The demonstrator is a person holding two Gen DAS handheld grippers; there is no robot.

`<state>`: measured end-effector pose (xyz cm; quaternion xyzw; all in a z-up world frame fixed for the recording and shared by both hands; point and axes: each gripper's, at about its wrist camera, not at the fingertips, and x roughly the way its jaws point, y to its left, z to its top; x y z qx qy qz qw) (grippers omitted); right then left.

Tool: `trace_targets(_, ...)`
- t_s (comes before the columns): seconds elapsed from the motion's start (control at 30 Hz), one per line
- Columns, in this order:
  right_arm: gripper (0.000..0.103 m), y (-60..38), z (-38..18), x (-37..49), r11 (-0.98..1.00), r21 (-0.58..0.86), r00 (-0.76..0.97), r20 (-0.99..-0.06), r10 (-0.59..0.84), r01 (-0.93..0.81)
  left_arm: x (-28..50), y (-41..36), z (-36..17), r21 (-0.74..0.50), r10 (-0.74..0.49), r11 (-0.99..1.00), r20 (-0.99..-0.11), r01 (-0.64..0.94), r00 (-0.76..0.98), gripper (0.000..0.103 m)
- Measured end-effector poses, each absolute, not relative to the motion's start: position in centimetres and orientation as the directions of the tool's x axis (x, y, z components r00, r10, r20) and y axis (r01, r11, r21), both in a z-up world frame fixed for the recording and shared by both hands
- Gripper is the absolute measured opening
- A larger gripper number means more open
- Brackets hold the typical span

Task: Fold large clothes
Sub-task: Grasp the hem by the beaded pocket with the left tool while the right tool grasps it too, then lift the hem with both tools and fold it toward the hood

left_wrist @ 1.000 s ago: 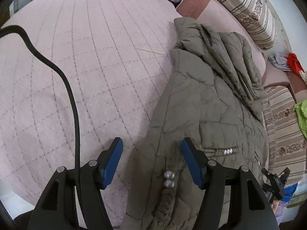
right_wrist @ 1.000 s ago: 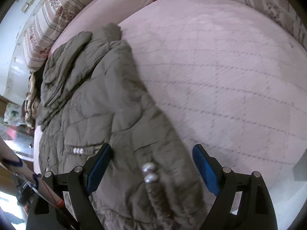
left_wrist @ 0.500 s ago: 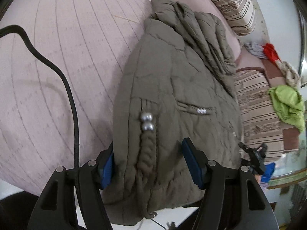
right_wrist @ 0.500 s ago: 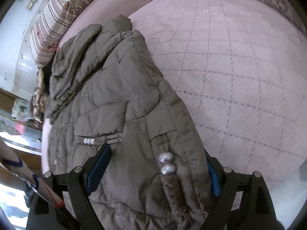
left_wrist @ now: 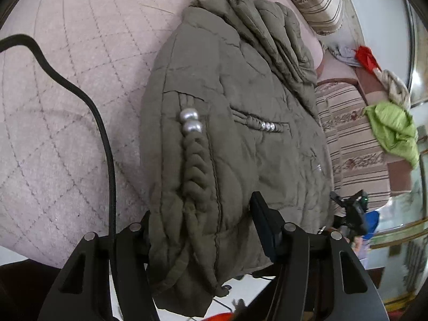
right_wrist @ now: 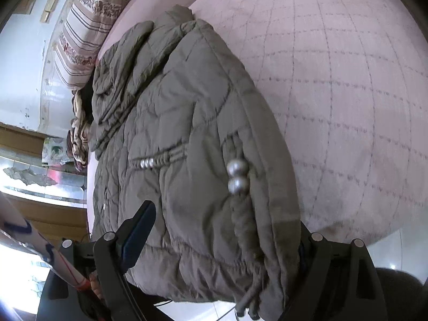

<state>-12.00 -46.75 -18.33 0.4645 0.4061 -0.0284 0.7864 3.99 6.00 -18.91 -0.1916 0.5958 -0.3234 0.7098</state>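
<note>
The coat (left_wrist: 227,123) lies partly folded on the bed (left_wrist: 67,93); my left gripper (left_wrist: 206,222) has just been closing on its hem; my right gripper (right_wrist: 222,243) is wide around it; more folds remain.

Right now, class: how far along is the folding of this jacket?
Done: the jacket lies on the bed, already folded narrow. In hand: the left gripper has just been closing its jaws on the near hem; the right gripper straddles it, jaws wide. Left: probably folding the hem toward the collar.
</note>
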Motion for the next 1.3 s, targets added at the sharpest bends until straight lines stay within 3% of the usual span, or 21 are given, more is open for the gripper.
trace_targets(0.37, 0.081, -43.5, -18.6, -13.1, 0.636, 0.653, 0.619, -0.713, 0.33, 0.412, 3.9, 6.2, -19.2, -0.646, -0.674, 0.733, -0.732, 0.214, 0.099, 0.056)
trace_targets(0.47, 0.071, -43.1, -18.5, -13.0, 0.652, 0.621, 0.618, -0.733, 0.285, 0.435, 3.7, 6.3, -19.0, -0.641, -0.656, 0.754, -0.745, 0.141, 0.119, 0.056)
trace_targets(0.5, 0.064, -43.1, -18.5, -13.0, 0.652, 0.621, 0.618, -0.733, 0.285, 0.435, 3.6, 6.2, -18.9, -0.629, -0.641, 0.768, -0.756, 0.121, 0.132, 0.056)
trace_targets(0.57, 0.055, -43.1, -18.4, -13.1, 0.661, 0.611, 0.618, -0.737, 0.273, 0.436, 3.1, 5.9, -18.2, -0.586, -0.597, 0.803, -0.786, 0.113, 0.162, 0.051)
trace_targets(0.63, 0.051, -43.0, -18.2, -13.3, 0.673, 0.604, 0.622, -0.737, 0.266, 0.428, 2.6, 5.1, -17.1, -0.511, -0.527, 0.85, -0.827, 0.129, 0.195, 0.031)
trace_targets(0.73, 0.05, -42.7, -17.6, -13.4, 0.694, 0.59, 0.624, -0.738, 0.256, 0.413, 2.2, 4.3, -15.7, -0.436, -0.458, 0.889, -0.857, 0.141, 0.235, 0.024)
trace_targets(0.87, 0.05, -42.6, -17.0, -13.7, 0.7, 0.598, 0.64, -0.723, 0.261, 0.391, 1.6, 3.7, -14.4, -0.376, -0.406, 0.913, -0.871, 0.159, 0.276, 0.019)
trace_targets(1.1, 0.032, -42.3, -14.8, -13.8, 0.731, 0.58, 0.659, -0.712, 0.241, 0.36, 1.1, 3.6, -11.7, -0.376, -0.405, 0.914, -0.847, 0.149, 0.344, 0.016)
trace_targets(1.3, 0.026, -41.5, -12.0, -13.7, 0.754, 0.572, 0.694, -0.685, 0.223, 0.322, 0.7, 4.1, -10.2, -0.394, -0.417, 0.909, -0.83, 0.138, 0.371, 0.015)
